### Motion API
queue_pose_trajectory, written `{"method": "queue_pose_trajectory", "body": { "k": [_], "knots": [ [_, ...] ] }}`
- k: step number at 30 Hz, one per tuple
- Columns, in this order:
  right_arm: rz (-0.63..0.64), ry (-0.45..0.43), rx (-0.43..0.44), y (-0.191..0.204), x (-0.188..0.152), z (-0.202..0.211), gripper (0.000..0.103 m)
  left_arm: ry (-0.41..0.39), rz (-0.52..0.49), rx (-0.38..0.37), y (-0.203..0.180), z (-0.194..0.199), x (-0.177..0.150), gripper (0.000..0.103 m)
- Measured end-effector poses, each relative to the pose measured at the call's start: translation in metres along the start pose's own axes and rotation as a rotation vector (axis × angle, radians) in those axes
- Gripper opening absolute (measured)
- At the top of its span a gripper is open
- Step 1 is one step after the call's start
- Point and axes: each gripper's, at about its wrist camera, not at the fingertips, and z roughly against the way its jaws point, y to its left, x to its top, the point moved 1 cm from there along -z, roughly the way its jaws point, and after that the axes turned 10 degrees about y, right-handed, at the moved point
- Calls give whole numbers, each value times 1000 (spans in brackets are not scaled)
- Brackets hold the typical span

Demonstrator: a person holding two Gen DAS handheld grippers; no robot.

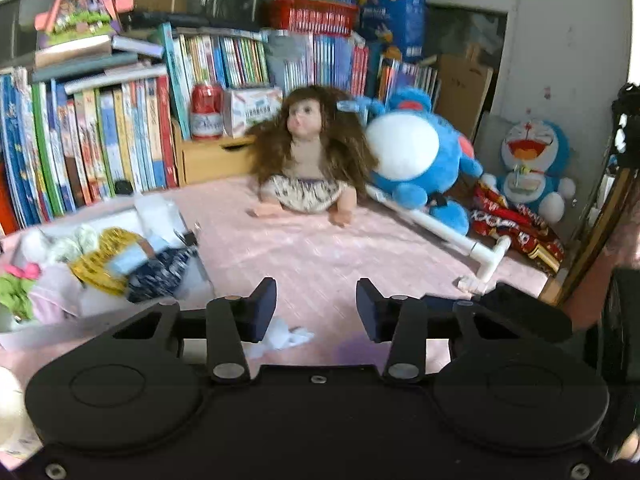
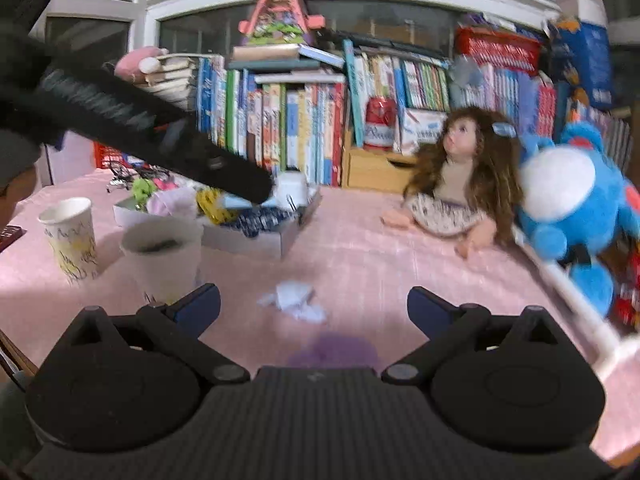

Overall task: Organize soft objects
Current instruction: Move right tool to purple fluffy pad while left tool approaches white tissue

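A long-haired doll [image 1: 310, 152] [image 2: 460, 184] sits on the pink tablecloth [image 1: 320, 256] against the books. A blue plush [image 1: 420, 152] [image 2: 572, 200] leans beside it, and a Doraemon plush [image 1: 532, 168] sits at the far right. A shallow white box [image 2: 256, 236] holds small soft items [image 1: 120, 264]. A crumpled white tissue [image 2: 294, 300] [image 1: 284, 336] lies on the cloth just ahead of both grippers. My left gripper [image 1: 316, 308] is open and empty. My right gripper [image 2: 314, 308] is open wide and empty. The left gripper's dark body [image 2: 168, 140] reaches over the box in the right wrist view.
Two paper cups [image 2: 72, 236] [image 2: 164, 252] stand at the left. A white pipe frame [image 1: 440, 232] lies under the blue plush. A row of books [image 1: 100, 140] lines the back. A purple stain [image 2: 332, 350] marks the cloth. A red printed bag [image 1: 516, 224] lies right.
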Motion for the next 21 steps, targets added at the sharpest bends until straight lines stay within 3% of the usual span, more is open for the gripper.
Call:
{"method": "queue_pose_trajectory", "body": {
  "k": [4, 7, 11, 16, 21],
  "knots": [
    [-19, 45, -3, -3, -16, -15, 100, 77, 26, 38, -6, -37, 4, 35],
    [-12, 86, -19, -4, -22, -29, 97, 167, 108, 68, 0, -67, 10, 35],
    [-24, 124, -34, -8, -27, -41, 92, 268, 173, 155, 9, -102, 22, 38],
    [-55, 134, -17, -16, -29, -45, 89, 321, 176, 250, 14, -127, 31, 43],
    [-60, 131, 1, -17, -32, -44, 88, 379, 202, 219, 18, -144, 34, 43]
  ]
}}
